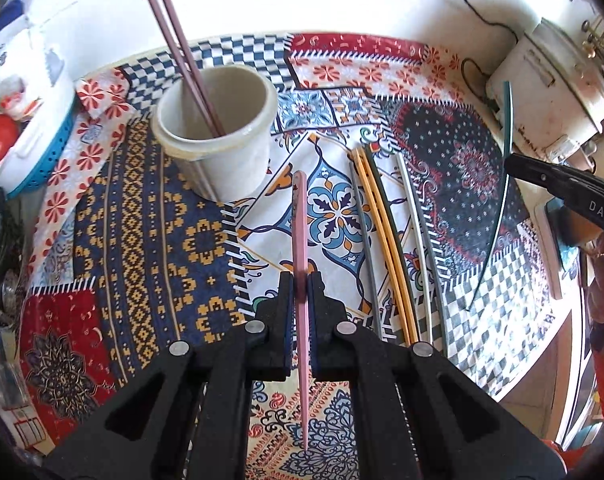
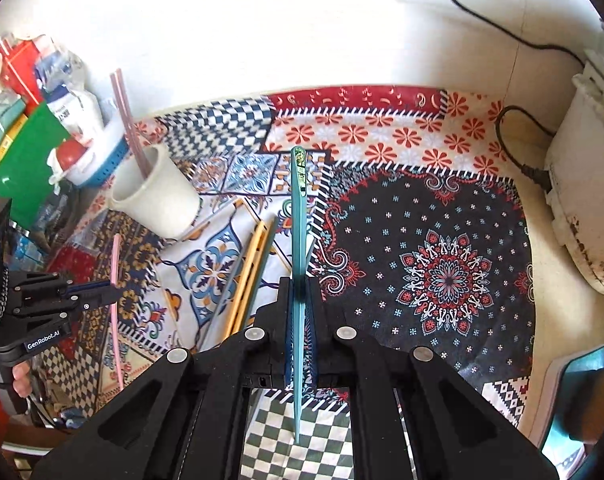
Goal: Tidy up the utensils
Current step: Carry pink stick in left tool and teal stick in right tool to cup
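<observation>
"GenRobot.AI" on left hand-held gripper (image 2: 114,294); "DAS" on right hand-held gripper (image 1: 513,162).

The tablecloth (image 1: 150,216) looks like smooth printed oilcloth or plastic sheet, with a weak shine. The white cup (image 1: 218,128) near its far left edge looks like glazed ceramic, glossy, with a matt rim. The pink chopstick (image 1: 300,240) and the teal chopstick (image 2: 298,240) look like smooth plastic with a light gloss. The left gripper (image 1: 300,292) and right gripper (image 2: 300,312) are matt black plastic with shiny metal pins. The basket (image 1: 50,152) at the left edge is perforated blue plastic.
</observation>
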Available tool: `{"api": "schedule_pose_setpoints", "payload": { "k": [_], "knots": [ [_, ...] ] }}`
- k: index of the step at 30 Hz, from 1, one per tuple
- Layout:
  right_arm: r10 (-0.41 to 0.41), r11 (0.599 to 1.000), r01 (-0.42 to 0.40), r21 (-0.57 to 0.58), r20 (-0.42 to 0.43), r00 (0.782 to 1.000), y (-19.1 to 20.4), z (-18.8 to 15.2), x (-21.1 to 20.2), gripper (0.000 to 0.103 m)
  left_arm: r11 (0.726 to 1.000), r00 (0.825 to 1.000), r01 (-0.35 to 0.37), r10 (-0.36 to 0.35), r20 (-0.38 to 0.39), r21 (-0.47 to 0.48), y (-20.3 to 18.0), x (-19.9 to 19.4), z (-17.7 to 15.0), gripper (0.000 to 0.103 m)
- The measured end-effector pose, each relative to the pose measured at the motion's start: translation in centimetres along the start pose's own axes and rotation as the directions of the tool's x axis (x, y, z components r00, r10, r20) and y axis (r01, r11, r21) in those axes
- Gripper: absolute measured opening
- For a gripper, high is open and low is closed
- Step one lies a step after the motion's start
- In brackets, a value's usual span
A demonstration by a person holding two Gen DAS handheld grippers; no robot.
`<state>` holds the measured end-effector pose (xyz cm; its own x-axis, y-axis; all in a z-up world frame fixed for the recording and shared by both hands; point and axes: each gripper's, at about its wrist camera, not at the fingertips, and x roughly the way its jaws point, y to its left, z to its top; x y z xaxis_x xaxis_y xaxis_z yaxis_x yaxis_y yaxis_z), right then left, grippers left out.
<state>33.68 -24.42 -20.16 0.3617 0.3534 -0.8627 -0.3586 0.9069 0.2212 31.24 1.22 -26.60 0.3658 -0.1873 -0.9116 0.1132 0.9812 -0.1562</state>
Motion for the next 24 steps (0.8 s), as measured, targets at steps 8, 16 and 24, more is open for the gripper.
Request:
{"api": "schedule_pose_setpoints", "payload": {
  "k": [8,16,24],
  "knots": [
    [0.023,0.997,-0.017,-0.073,0.080,0.997,2.2,0.7,-3.3,0.001,1.000,0.993,-0.010,0.012,0.119,-0.024,0.2,-4.5,-0.4,0.004],
    [0.033,0.988,-0.015,-0.151,0.119,0.992,4.1,2.4,-4.5,0.001,0.999,0.973,-0.005,0.017,0.229,-0.053,0.7,-8.7,0.0,0.004],
    [-0.011,0.987,0.017,-0.157,0.038,0.999,3.2,3.7,-0.8,0.005,0.994,0.945,-0.013,0.049,0.324,-0.110,1.8,-11.6,0.8,0.004]
  ]
}}
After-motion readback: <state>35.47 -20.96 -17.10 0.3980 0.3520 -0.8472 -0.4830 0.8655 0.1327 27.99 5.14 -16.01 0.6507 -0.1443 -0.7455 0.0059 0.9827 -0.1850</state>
